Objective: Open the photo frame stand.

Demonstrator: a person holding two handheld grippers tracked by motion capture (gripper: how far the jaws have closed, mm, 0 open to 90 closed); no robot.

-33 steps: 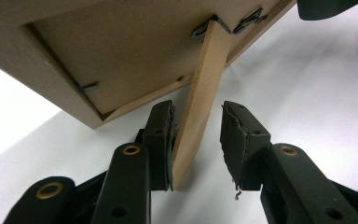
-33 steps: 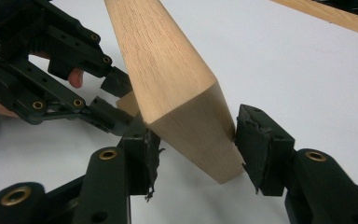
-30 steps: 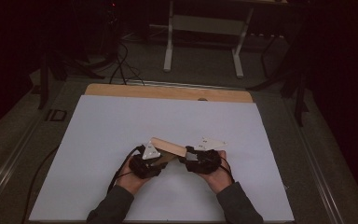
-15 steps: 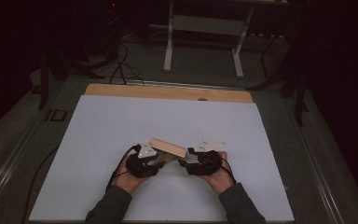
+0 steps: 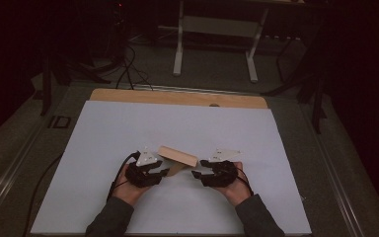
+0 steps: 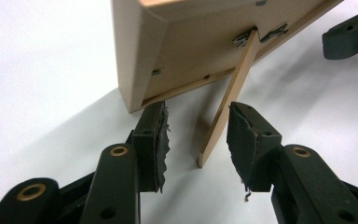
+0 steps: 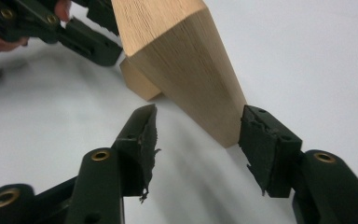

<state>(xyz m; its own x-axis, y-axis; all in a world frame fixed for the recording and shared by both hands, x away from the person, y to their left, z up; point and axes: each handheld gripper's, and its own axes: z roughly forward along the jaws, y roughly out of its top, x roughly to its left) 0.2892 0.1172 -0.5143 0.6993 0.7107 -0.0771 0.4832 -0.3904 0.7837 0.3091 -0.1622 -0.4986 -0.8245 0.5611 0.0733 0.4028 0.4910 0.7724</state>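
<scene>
Beside the frame (image 5: 177, 156), I am holding both grippers (image 6: 195, 135) (image 7: 196, 133) wide open, empty; next, checking its strut (image 6: 228, 95) is standing.

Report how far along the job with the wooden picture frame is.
Done: the light wooden picture frame stands tilted on the white table, propped by its thin wooden back strut. In hand: both claws are open, left claw straddling the strut, right claw at the frame's corner. Left: backing both claws away.

Wooden picture frame (image 5: 177, 156) stands tilted on its back strut (image 6: 227, 105), mid-table
</scene>
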